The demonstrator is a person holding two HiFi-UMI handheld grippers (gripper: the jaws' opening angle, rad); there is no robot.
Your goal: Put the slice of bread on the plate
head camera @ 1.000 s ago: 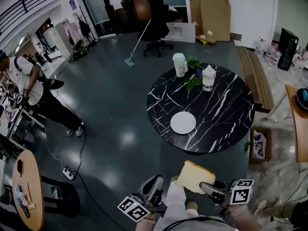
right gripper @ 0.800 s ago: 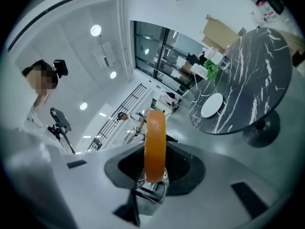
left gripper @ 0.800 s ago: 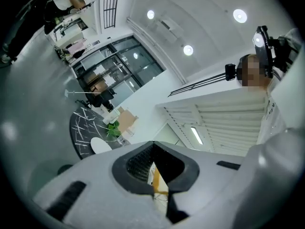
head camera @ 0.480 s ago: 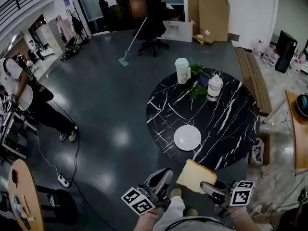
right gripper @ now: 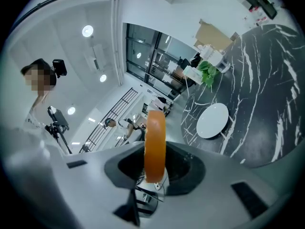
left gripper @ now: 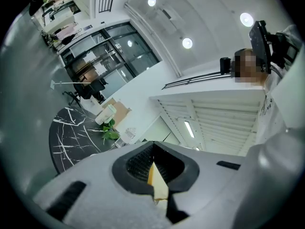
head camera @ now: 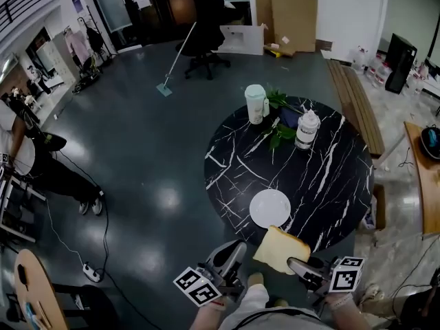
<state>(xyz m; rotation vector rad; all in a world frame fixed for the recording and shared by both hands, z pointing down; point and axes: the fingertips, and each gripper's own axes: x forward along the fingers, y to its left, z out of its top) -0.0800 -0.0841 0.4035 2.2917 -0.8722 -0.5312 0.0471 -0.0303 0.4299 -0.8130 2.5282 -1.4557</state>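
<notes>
A slice of bread point(head camera: 278, 248) with a tan crust is held edge-on by my right gripper point(head camera: 301, 267), which is shut on it; it hangs over the near rim of the round black marble table point(head camera: 330, 177). The white plate point(head camera: 269, 207) lies empty on the table just beyond the slice. In the right gripper view the bread point(right gripper: 155, 142) stands upright between the pads and the plate point(right gripper: 213, 120) lies ahead to the right. My left gripper point(head camera: 232, 254) is to the left of the bread, jaws together and holding nothing.
At the table's far side stand a pale green jug point(head camera: 256, 104), a leafy plant point(head camera: 278, 115) and a white jar point(head camera: 306, 129). A bench point(head camera: 354, 102) runs behind the table at the right. A person point(head camera: 27, 157) stands far left by a wooden round table point(head camera: 34, 287).
Both grippers and the bread have moved toward the table. The table and plate are closer, and the bread now hangs over the table's near rim.
</notes>
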